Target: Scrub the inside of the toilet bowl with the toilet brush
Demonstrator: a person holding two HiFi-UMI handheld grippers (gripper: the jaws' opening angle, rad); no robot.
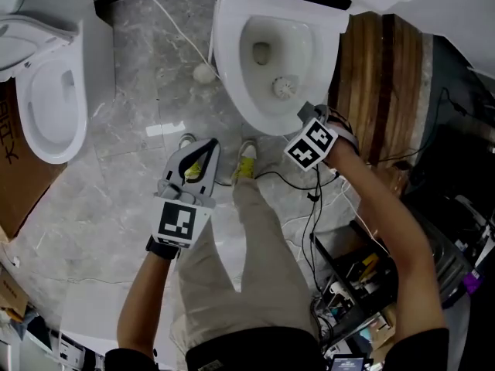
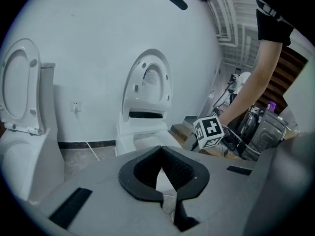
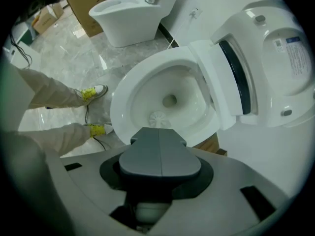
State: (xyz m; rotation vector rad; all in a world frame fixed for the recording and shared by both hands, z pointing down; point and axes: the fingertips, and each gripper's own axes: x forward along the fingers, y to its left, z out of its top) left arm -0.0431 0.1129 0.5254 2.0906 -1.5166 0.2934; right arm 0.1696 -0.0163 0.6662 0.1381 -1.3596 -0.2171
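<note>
A white toilet (image 1: 232, 60) stands open, its seat and lid (image 3: 275, 48) raised. The round white head of the toilet brush (image 1: 284, 87) sits inside the bowl (image 3: 147, 90), on the near wall below the drain hole. My right gripper (image 1: 305, 113) hovers over the bowl's near right rim. It is shut on the brush's white handle (image 3: 147, 213), and the brush head (image 3: 158, 118) shows just past its joined jaws (image 3: 160, 132). My left gripper (image 1: 197, 157) hangs over the floor to the left of the toilet. Open and holding nothing, the left gripper (image 2: 165, 168) points at the wall.
A second white toilet (image 1: 50, 107) stands at the left beside a cardboard box (image 1: 11, 168). A small white round object on a cord (image 1: 203, 73) lies on the marble floor. A wooden platform (image 1: 383, 76), cables and gear (image 1: 356, 269) crowd the right. The person's shoes (image 1: 246, 161) are below the bowl.
</note>
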